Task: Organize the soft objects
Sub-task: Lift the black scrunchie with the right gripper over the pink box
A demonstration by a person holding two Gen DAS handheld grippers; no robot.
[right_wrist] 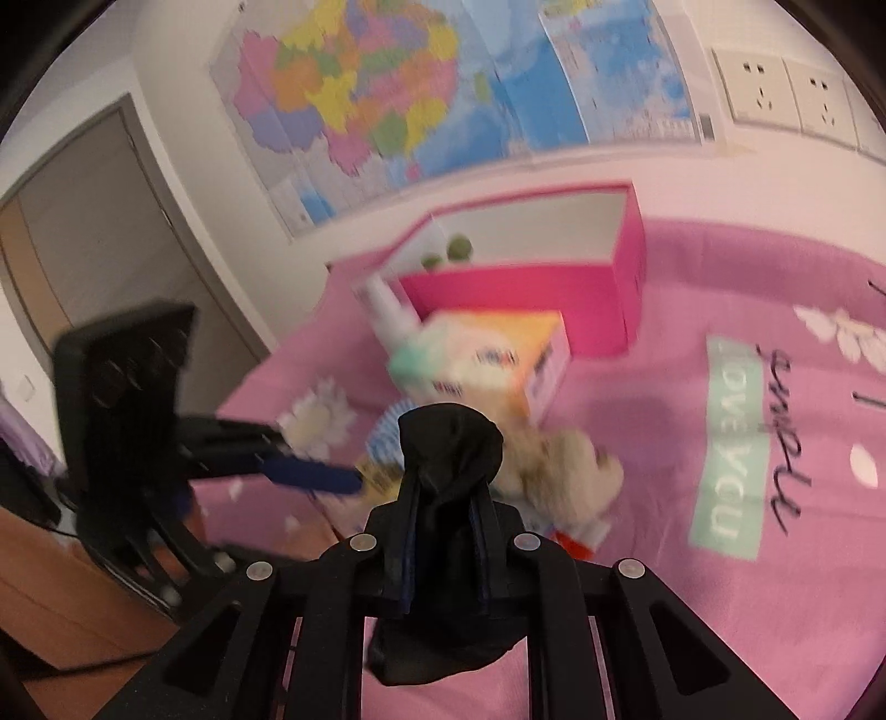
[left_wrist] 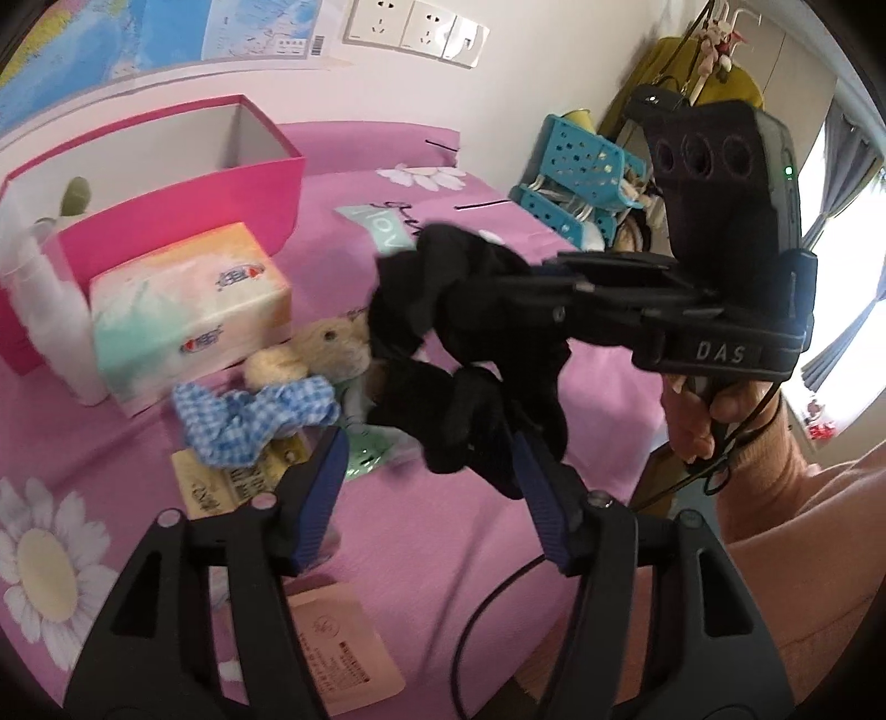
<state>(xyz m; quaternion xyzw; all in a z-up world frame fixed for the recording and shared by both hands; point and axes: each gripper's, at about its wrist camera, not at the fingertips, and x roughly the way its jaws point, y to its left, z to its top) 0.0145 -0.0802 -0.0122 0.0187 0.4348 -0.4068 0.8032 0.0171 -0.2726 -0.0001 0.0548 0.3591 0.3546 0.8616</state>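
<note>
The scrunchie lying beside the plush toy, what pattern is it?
Blue and white gingham checks on the scrunchie, clearest in the left wrist view.

One black scrunchie (left_wrist: 470,354) and one blue gingham scrunchie (left_wrist: 249,421) are in sight. One plush toy (left_wrist: 326,349) lies just right of one tissue box (left_wrist: 194,310). One pink box (left_wrist: 183,205) stands at the far left, with two green rounds (right_wrist: 448,252) inside it. One white bottle (right_wrist: 387,310) leans beside it. Two flat packets (left_wrist: 343,642) lie near. One blue perforated rack (left_wrist: 581,171) stands far right. One map (right_wrist: 421,94) hangs on the wall, beside two socket plates (left_wrist: 410,25).
</note>
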